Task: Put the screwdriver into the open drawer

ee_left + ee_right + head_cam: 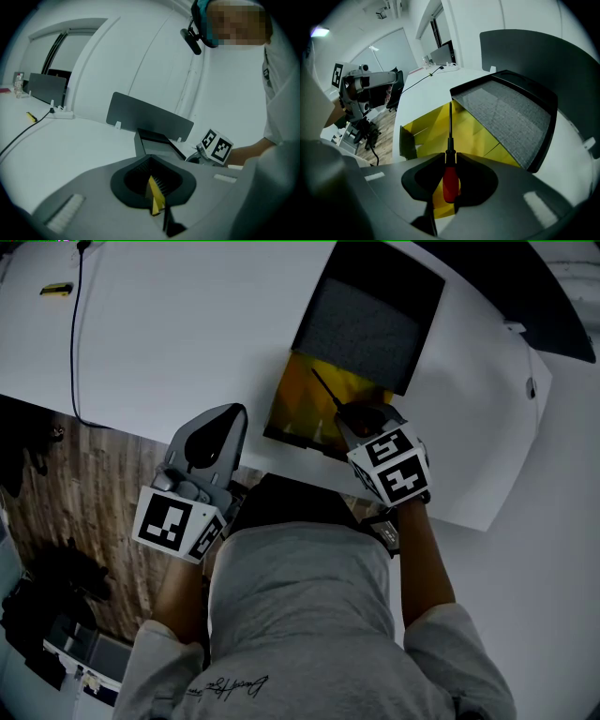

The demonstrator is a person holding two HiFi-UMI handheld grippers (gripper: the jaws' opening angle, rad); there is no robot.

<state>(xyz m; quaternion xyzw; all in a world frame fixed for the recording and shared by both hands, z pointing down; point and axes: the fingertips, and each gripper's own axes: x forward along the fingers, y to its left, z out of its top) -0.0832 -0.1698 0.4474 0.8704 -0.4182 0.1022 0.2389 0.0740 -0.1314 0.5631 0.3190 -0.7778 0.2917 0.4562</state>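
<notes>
The screwdriver (450, 180) has a red handle and a thin dark shaft. My right gripper (450, 157) is shut on the handle and tilts steeply down, so the shaft (326, 390) reaches over the open yellow drawer (300, 404). The drawer (436, 126) juts from under a dark unit topped with a grey mat (366, 324). In the head view the right gripper (361, 418) hangs at the drawer's front right corner. My left gripper (211, 432) stays at the table's near edge, left of the drawer, its jaws together on nothing (151, 161).
A black cable (75, 334) runs across the white table (187, 343) at the left, with a small yellow object (56, 289) at the far left. A grey upright panel (147, 117) stands behind the unit. Wooden floor (84, 484) lies beyond the table's near edge.
</notes>
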